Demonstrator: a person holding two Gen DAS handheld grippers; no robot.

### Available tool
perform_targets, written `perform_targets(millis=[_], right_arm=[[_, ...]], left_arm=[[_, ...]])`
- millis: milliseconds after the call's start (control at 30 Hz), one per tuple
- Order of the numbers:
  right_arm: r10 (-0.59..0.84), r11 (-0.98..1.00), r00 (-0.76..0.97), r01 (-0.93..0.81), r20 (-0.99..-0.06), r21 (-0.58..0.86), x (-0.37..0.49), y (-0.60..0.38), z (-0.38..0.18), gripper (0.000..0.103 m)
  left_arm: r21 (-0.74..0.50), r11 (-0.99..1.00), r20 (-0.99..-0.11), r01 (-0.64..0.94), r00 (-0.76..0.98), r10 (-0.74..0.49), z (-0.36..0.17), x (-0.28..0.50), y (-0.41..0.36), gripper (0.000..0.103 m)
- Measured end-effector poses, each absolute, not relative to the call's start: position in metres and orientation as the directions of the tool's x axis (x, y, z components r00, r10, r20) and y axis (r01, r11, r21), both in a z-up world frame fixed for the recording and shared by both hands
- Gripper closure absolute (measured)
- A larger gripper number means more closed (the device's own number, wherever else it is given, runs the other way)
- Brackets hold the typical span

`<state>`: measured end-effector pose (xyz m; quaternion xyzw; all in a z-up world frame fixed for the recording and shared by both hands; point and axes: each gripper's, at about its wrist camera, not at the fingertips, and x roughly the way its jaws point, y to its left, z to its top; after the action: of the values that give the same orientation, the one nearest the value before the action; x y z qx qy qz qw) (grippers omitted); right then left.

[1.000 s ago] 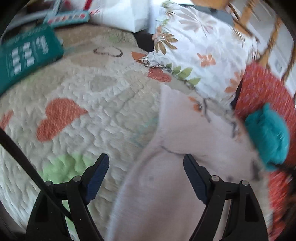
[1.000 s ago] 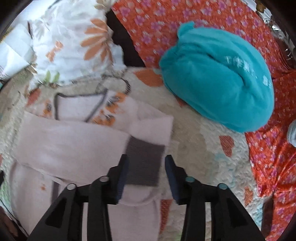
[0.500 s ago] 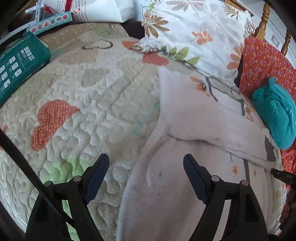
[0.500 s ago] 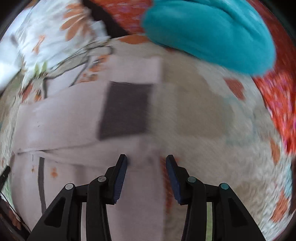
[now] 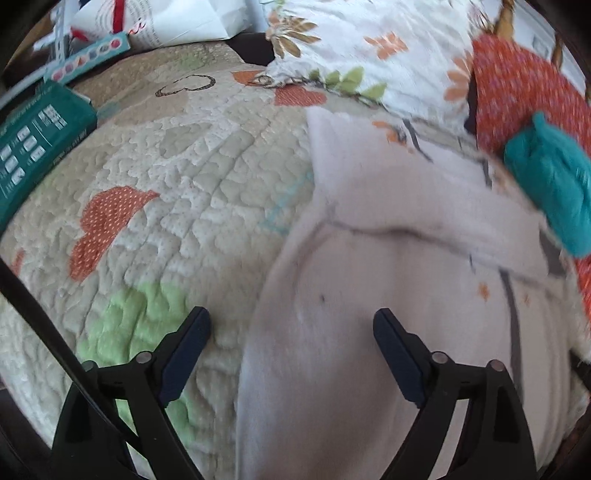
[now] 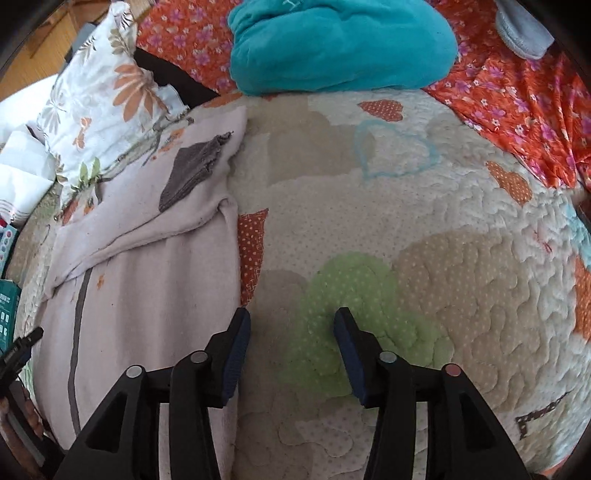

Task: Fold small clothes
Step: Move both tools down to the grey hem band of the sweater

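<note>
A pale pink small garment (image 5: pixel 388 295) with grey trim lies flat on the quilted bedspread (image 5: pixel 184 206), one sleeve folded across its chest. My left gripper (image 5: pixel 291 325) hovers over the garment's left edge, jaws wide and still opening, one finger over quilt and one over cloth, nothing pinched. In the right wrist view the same garment (image 6: pixel 147 288) lies to the left, its grey cuff (image 6: pixel 192 173) showing. My right gripper (image 6: pixel 291 325) sits just beyond the garment's right edge above the green patch on the quilt (image 6: pixel 443 221), jaws opening, nothing between them.
A floral pillow (image 5: pixel 369 48) and an orange flowered pillow (image 5: pixel 524 96) lie at the head of the bed. A teal fleece bundle (image 6: pixel 340 44) rests beside them. A green box (image 5: pixel 33 147) and papers sit at the far left. A grey item (image 6: pixel 524 29) lies top right.
My right gripper dropped and swung right, off the grey cuff to the garment's right edge, and its jaws widened. My left gripper opened a little more and shifted slightly over the left edge.
</note>
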<state>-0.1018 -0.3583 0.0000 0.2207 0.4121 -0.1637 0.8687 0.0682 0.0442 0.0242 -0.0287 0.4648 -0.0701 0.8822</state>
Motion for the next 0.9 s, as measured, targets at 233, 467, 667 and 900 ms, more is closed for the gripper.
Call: perform_targets(millis=[233, 467, 667, 900], right_arm=[[-0.097, 0.88, 0.653, 0.408, -0.752, 0.242, -0.099, -0.347, -0.004, 0.023], [-0.036, 0.844, 0.676, 0.415, -0.736, 0.34, -0.104, -0.355, -0.002, 0.022], [0.044, 0.819, 0.7, 0.383, -0.712, 0.427, -0.114, -0.352, 0.003, 0.022], [0.3, 0.733, 0.707, 0.26, -0.641, 0.629, -0.117, -0.336, -0.007, 0.022]], left_arm=[[-0.25, 0.965, -0.799, 0.075, 0.547, -0.25, 0.028, 0.041, 0.06, 0.014], [-0.388, 0.921, -0.777, 0.045, 0.521, -0.353, 0.026, 0.021, 0.083, 0.037], [-0.53, 0.847, -0.737, 0.032, 0.476, -0.479, 0.018, 0.013, 0.102, 0.055], [-0.618, 0.785, -0.705, 0.044, 0.412, -0.578, 0.008, -0.008, 0.102, 0.057]])
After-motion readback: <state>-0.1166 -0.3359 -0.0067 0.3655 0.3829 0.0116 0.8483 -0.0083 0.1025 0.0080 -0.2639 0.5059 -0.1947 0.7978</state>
